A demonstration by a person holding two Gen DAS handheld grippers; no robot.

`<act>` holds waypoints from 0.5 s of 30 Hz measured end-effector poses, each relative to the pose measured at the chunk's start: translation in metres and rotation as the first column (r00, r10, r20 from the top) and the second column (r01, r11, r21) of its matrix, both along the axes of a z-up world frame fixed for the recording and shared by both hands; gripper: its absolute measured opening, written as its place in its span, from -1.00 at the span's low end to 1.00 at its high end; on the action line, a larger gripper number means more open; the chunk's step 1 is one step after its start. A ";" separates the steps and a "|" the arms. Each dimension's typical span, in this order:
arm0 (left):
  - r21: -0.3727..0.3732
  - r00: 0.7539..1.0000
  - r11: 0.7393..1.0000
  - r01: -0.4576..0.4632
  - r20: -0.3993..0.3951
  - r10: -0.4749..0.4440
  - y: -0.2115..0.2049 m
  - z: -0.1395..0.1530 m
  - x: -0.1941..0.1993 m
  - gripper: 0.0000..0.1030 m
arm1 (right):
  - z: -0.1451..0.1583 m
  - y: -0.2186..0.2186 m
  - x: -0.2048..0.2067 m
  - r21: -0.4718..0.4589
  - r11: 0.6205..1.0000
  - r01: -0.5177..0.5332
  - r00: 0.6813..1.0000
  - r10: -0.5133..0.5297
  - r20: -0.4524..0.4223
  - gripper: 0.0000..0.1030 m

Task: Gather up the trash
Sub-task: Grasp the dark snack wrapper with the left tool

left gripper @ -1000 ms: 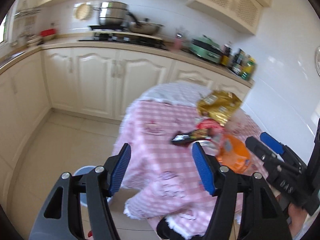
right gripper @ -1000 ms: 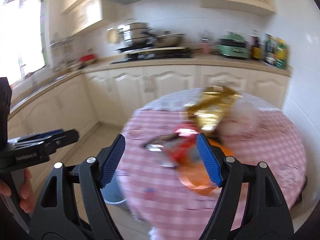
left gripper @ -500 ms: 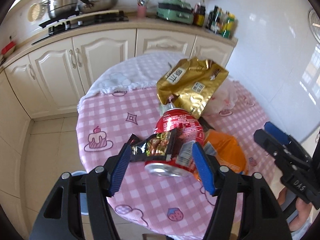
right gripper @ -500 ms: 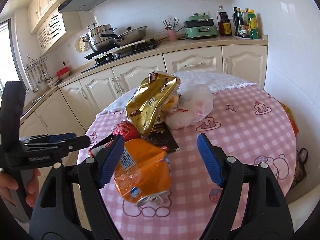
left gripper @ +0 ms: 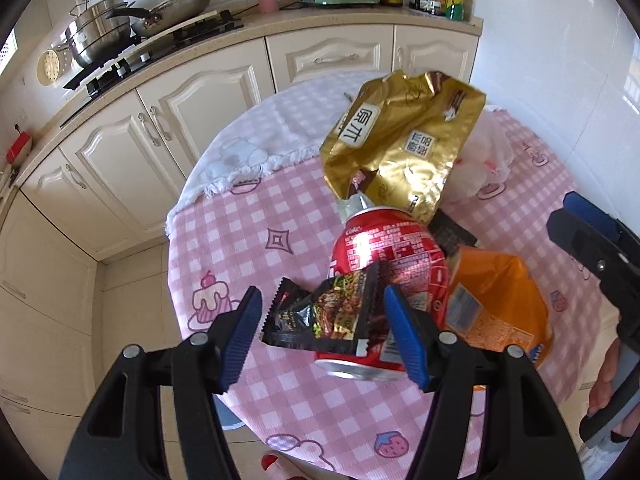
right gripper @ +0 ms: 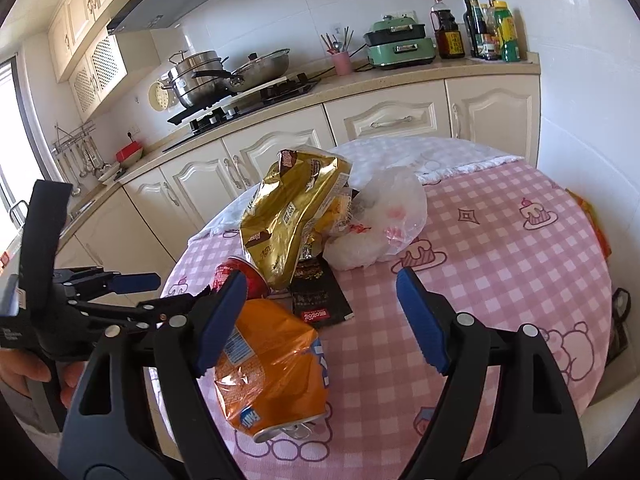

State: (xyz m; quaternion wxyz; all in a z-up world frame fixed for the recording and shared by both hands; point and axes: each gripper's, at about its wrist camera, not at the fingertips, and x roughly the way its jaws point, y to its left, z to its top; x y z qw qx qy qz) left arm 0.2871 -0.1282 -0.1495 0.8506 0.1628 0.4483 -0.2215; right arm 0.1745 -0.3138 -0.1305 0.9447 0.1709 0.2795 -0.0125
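Both my tongs have swung over the pink checked tablecloth [left gripper: 256, 216], jaws spread and empty: left gripper [left gripper: 322, 338] straddles a black snack wrapper [left gripper: 320, 316] on the crushed red can [left gripper: 388, 248], right gripper [right gripper: 320, 322] beside the orange can [right gripper: 272, 368]; next I close on the wrapper.

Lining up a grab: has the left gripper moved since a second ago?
Yes. The left gripper has swung from the table's edge to over the black wrapper.

Left hand-held gripper [left gripper: 322, 334]: jaws apart, angled steeply down over the table's [left gripper: 256, 216] near edge. Right hand-held gripper [right gripper: 320, 320]: jaws wide, pitched shallower, beside the left. A hand [right gripper: 24, 376] grips the left handle.
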 end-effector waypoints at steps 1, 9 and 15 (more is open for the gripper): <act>0.006 1.000 1.000 0.000 -0.002 0.000 -0.001 -0.001 0.002 0.20 | 0.000 0.000 0.000 0.000 1.000 -0.001 1.000 0.001 0.001 0.49; -0.036 0.997 0.999 0.001 -0.074 -0.004 -0.004 -0.014 0.015 -0.69 | -0.001 -0.002 0.003 0.005 1.000 -0.003 1.000 0.003 -0.003 0.52; -0.051 0.998 0.999 -0.012 -0.056 0.009 0.000 -0.014 0.016 -0.99 | -0.001 -0.004 0.012 0.017 1.000 -0.012 1.000 0.012 -0.018 0.52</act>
